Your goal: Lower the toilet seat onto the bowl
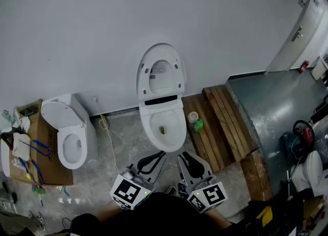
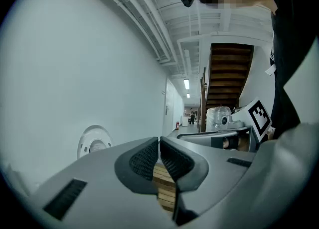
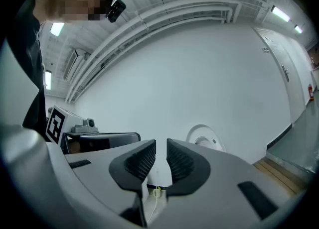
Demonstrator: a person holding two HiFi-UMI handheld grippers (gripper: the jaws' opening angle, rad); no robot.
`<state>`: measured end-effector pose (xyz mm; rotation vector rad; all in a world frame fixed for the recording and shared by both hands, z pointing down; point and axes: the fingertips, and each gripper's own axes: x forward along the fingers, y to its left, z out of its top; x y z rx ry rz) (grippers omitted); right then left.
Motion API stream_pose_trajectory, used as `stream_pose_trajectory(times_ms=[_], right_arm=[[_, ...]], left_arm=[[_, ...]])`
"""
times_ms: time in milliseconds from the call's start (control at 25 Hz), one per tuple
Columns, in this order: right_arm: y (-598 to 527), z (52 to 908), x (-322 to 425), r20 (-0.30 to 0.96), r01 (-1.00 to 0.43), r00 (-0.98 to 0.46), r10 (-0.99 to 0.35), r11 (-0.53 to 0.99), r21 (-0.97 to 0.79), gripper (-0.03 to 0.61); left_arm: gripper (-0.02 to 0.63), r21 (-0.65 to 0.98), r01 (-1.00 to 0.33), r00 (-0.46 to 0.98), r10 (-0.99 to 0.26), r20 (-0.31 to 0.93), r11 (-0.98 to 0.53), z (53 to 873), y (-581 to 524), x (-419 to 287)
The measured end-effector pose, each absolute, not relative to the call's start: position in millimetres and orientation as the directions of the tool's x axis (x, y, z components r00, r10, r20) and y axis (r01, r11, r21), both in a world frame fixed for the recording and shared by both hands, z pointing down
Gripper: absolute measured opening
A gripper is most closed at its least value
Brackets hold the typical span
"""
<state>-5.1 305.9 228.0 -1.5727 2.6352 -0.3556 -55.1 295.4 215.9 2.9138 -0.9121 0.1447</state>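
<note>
One seat (image 1: pixel 145 89) upright, left gripper (image 1: pixel 162 153), right gripper (image 1: pixel 183 154) just before bowl rim (image 1: pixel 146 130)

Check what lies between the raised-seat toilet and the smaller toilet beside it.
In the head view, a yellowish cord trails across the floor between the toilet and the smaller toilet.

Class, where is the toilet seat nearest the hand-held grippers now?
In the head view the toilet seat stands upright at centre against the wall, above the bowl, left of the wooden pallet.

There are two toilets, the middle toilet (image 1: pixel 176 133) and the left toilet (image 1: pixel 90 142), perhaps a third toilet (image 1: pixel 311 171) at far right, and one cardboard box (image 1: pixel 48 145).
</note>
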Motion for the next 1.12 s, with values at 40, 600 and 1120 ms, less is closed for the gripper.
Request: stream_pose_trajectory(times_ms=[40, 600, 1120], right_arm=[[305, 229, -6, 0.073, -0.862, -0.481, -0.874, 0.456, -0.223, 0.089], [316, 239, 13, 0.105, -0.853, -0.492, -0.864, 0.455, -0.257, 0.089], [337, 269, 43, 0.147, -0.814, -0.552, -0.821, 0.492, -0.308, 0.087]], left_arm=[[0.023, 0.055, -0.570, 0.819, -0.562, 0.112, -0.820, 217, 295, -55], [0.023, 0.091, -0.592, 0.806, -0.588, 0.072, -0.800, 222, 304, -37], [0.023, 0.164, -0.664, 0.747, -0.645, 0.161, -0.729, 258, 332, -16]])
